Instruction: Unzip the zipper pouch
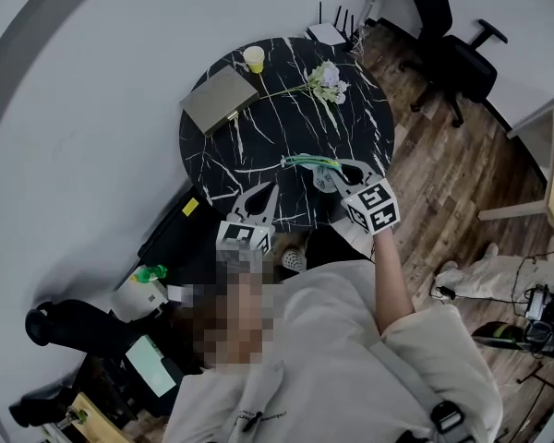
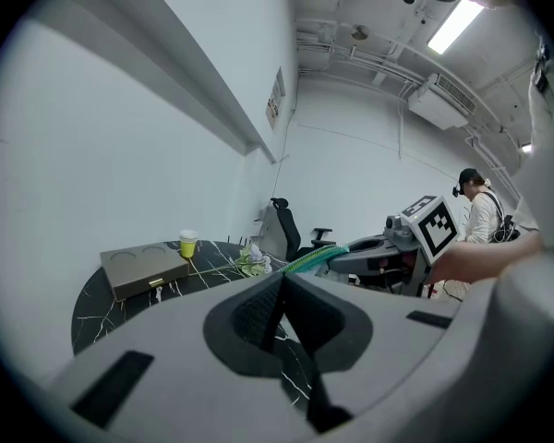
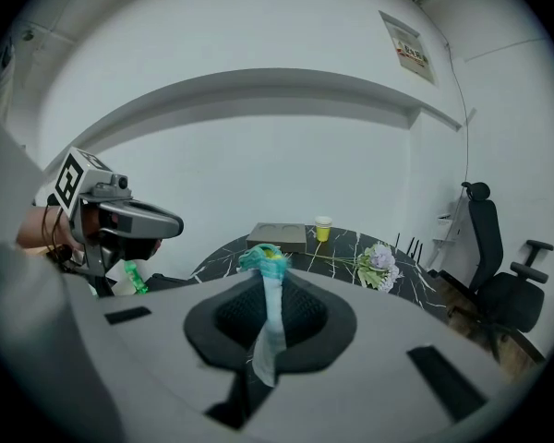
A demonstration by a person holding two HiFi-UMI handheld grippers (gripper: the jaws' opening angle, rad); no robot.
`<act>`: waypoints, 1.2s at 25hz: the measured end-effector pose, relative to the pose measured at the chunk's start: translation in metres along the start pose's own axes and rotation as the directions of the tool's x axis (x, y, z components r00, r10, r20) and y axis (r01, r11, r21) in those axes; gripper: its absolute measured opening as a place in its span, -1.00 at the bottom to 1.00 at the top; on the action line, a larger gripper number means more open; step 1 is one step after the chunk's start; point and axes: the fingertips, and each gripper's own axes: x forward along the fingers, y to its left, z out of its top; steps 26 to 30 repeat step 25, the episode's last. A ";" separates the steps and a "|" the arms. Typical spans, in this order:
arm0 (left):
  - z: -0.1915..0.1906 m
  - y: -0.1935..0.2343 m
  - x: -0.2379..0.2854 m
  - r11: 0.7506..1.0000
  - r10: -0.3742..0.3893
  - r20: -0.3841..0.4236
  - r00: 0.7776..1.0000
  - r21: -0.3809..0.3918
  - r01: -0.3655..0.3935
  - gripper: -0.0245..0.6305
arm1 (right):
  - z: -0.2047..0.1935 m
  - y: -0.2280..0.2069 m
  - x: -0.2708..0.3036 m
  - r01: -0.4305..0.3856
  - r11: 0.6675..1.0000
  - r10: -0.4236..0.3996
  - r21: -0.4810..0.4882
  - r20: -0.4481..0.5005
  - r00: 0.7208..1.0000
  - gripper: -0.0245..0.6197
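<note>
A thin pale-green zipper pouch (image 1: 307, 162) hangs over the near edge of the round black marble table (image 1: 351, 127). My right gripper (image 1: 331, 175) is shut on one end of it. In the right gripper view the pouch (image 3: 271, 321) stands edge-on between the closed jaws, its bunched teal end at the tips. My left gripper (image 1: 268, 192) is a little to the left of the pouch, shut with nothing in it and apart from the pouch. From the left gripper view the pouch (image 2: 305, 261) sticks out of the right gripper (image 2: 346, 255), beyond my shut left gripper (image 2: 283, 281).
On the table's far side lie a grey flat box (image 1: 220, 98), a yellow cup (image 1: 254, 59) and a bunch of flowers (image 1: 328, 81). A black office chair (image 1: 452, 53) stands on the wood floor at the right. A white wall curves along the left.
</note>
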 end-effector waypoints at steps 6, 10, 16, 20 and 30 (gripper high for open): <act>-0.001 -0.001 0.001 1.000 -0.009 -0.011 1.000 0.006 0.009 -0.86 | 0.000 0.003 0.001 -0.010 1.000 0.009 -0.011 -0.014 1.000 -0.87; -0.003 0.000 0.000 1.000 -0.012 -0.014 1.000 0.010 0.013 -0.86 | 0.002 0.004 0.001 -0.011 1.000 0.011 -0.015 -0.012 1.000 -0.88; -0.006 0.003 -0.001 1.000 -0.006 -0.022 1.000 0.011 0.006 -0.86 | 0.002 0.001 0.002 0.006 1.000 -0.007 -0.020 -0.024 1.000 -0.88; -0.008 0.005 -0.001 1.000 -0.004 -0.024 1.000 0.009 0.004 -0.86 | 0.003 0.002 0.003 0.001 1.000 -0.001 -0.021 -0.023 1.000 -0.88; -0.007 0.005 -0.003 1.000 -0.004 -0.023 1.000 0.012 0.005 -0.86 | 0.006 0.006 0.003 -0.004 1.000 0.004 -0.028 -0.025 1.000 -0.87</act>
